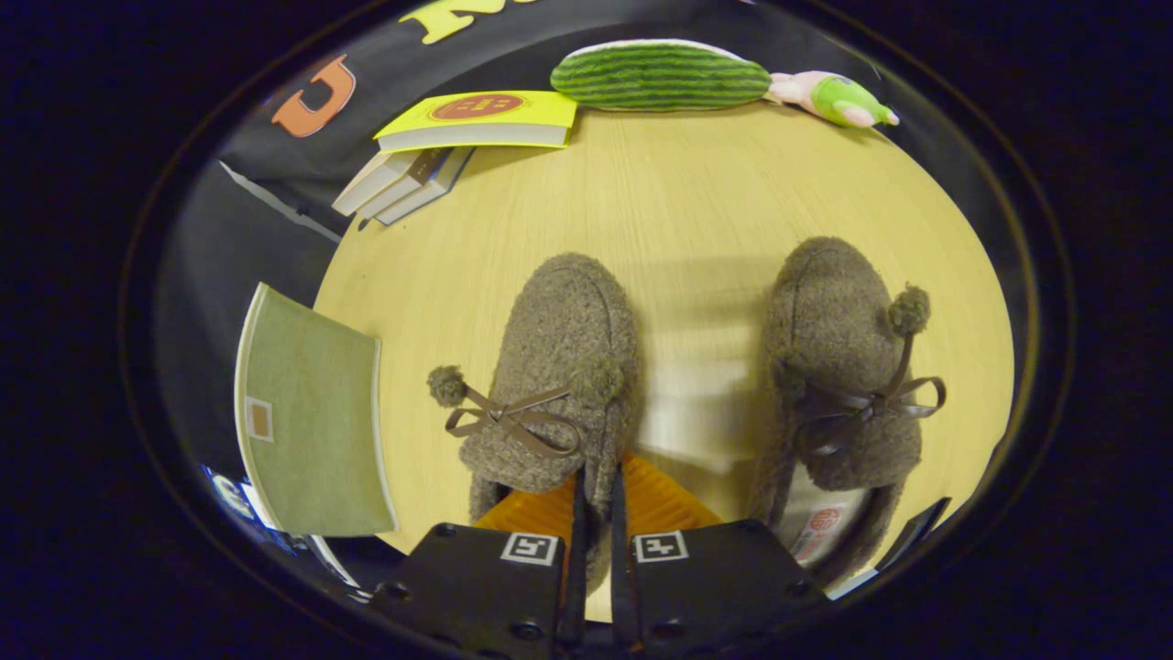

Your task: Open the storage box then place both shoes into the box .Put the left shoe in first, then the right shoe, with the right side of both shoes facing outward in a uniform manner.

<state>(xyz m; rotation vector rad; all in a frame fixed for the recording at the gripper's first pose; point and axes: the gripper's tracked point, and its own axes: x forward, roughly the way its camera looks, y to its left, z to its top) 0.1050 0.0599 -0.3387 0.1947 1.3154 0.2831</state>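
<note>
My tongs (pixel 596 513) are clamped on the heel rim of the left fuzzy brown slipper with pom-pom laces (pixel 559 376); its twin (pixel 838 367) sits alongside, near the pale wooden surface's (pixel 696 202) right edge.

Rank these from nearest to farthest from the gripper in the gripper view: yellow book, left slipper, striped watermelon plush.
1. Left slipper: its side wall pinched between the fingers of the gripper.
2. Yellow book: far across the table, on the left.
3. Striped watermelon plush: at the table's far edge.
</note>
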